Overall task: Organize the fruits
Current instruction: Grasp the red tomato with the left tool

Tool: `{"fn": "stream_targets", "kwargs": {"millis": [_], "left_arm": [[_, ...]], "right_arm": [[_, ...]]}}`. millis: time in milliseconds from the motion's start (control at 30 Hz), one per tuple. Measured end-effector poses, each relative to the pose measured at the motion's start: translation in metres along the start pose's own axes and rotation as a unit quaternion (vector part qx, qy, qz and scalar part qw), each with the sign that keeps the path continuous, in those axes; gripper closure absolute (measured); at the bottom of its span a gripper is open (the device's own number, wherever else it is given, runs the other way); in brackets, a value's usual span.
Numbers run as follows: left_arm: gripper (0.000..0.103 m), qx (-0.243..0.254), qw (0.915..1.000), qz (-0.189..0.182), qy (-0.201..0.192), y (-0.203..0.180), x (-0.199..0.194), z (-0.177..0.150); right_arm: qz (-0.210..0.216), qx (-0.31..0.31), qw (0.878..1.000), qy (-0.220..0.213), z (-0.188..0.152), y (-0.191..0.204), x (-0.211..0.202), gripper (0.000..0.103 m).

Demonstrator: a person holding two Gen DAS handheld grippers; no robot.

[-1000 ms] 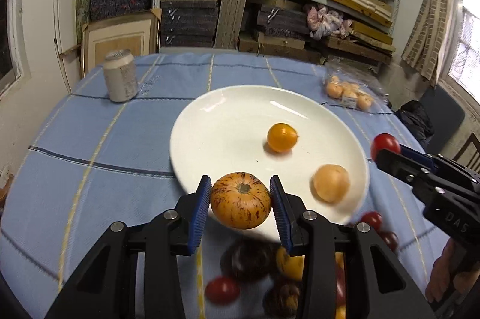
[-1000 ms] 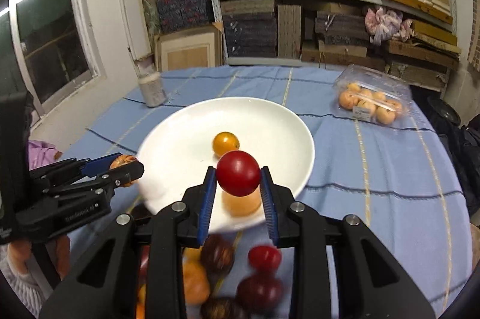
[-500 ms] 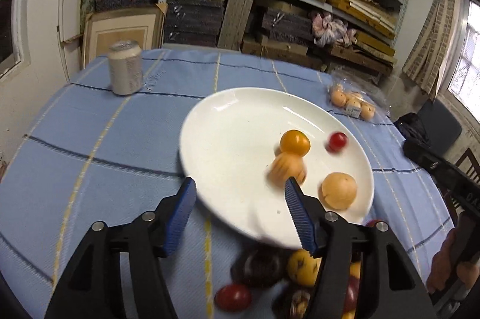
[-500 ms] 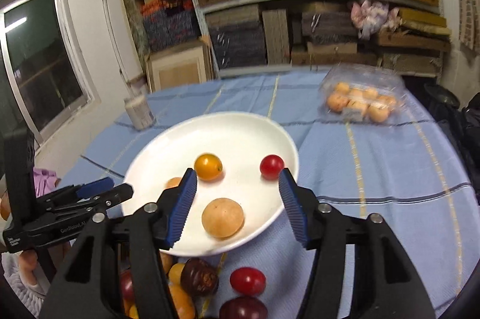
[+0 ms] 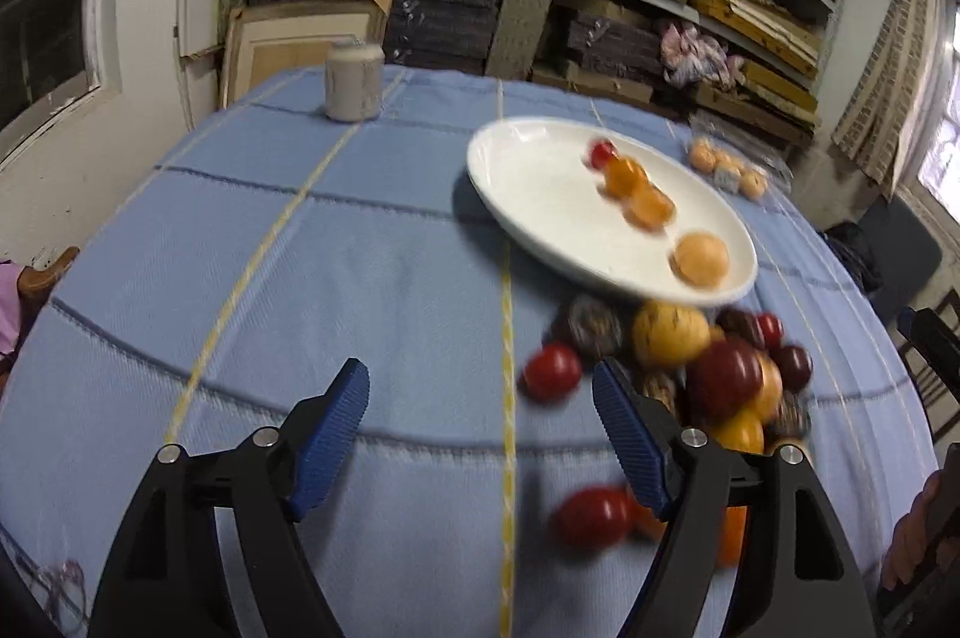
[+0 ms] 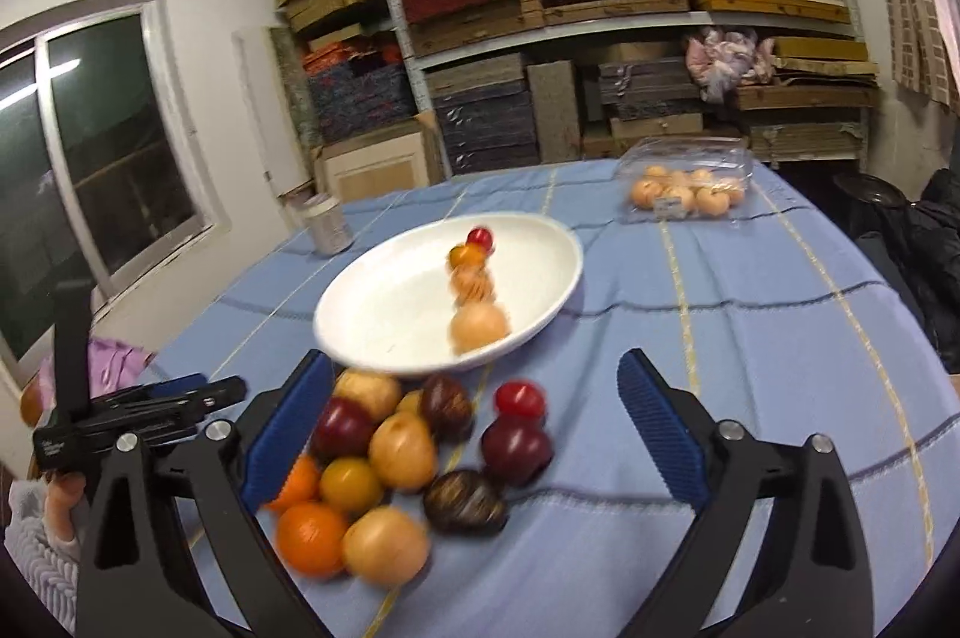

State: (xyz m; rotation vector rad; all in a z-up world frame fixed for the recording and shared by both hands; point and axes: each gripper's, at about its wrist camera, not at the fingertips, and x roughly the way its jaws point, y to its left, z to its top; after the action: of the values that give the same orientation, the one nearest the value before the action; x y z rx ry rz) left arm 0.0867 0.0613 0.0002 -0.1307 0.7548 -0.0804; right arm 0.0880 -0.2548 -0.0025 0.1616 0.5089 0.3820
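A white plate (image 5: 540,194) (image 6: 390,314) on the blue tablecloth holds a red cherry tomato (image 6: 480,237), a small orange tomato (image 6: 465,255), a striped orange fruit (image 6: 473,285) and a tan round fruit (image 6: 477,329). A pile of red, dark, yellow and orange fruits (image 6: 384,452) (image 5: 708,362) lies in front of the plate. My left gripper (image 5: 480,398) is open and empty, left of the pile. My right gripper (image 6: 474,398) is open and empty above the pile.
A grey can (image 5: 354,80) (image 6: 325,230) stands at the far left of the table. A clear plastic box of small orange fruits (image 6: 684,188) (image 5: 729,167) lies at the far right. Shelves of stacked boards fill the back wall.
Both grippers let go of their fruits, the striped one and the red tomato, which now lie on the plate. Both grippers drew back toward the pile with jaws wide open.
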Motion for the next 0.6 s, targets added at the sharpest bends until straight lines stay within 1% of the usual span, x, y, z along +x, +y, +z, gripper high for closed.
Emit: {"fn": "stream_targets", "kwargs": {"millis": [67, 133, 200, 300, 400, 500, 600], "left_arm": [[0.025, 0.013, 0.9999, -0.004, 0.001, -0.005, -0.004, -0.006], [0.018, 0.026, 0.9996, -0.008, -0.006, -0.011, -0.010, -0.012], [0.016, 0.034, 0.9993, -0.005, -0.011, -0.015, -0.015, -0.017], [0.015, 0.036, 0.9993, -0.006, 0.001, -0.014, -0.017, -0.027], [0.015, 0.047, 0.9984, -0.012, 0.029, -0.014, -0.016, -0.040], [0.015, 0.047, 0.9981, -0.018, 0.035, -0.013, -0.015, -0.041], [0.015, 0.038, 0.9973, -0.013, 0.061, -0.009, -0.004, -0.042]], "right_arm": [[-0.001, -0.026, 1.000, 0.014, -0.009, 0.013, 0.001, 0.009], [-0.007, -0.046, 0.999, 0.015, -0.013, 0.022, 0.000, 0.009], [-0.004, -0.055, 0.998, 0.014, -0.015, 0.027, -0.003, 0.009], [0.001, -0.046, 0.999, 0.023, -0.018, 0.026, -0.004, 0.009], [0.007, -0.030, 0.999, 0.032, -0.019, 0.020, -0.004, 0.009], [0.007, -0.018, 0.999, 0.029, -0.018, 0.014, -0.006, 0.008], [0.006, -0.005, 0.999, 0.034, -0.019, 0.010, -0.006, 0.008]]}}
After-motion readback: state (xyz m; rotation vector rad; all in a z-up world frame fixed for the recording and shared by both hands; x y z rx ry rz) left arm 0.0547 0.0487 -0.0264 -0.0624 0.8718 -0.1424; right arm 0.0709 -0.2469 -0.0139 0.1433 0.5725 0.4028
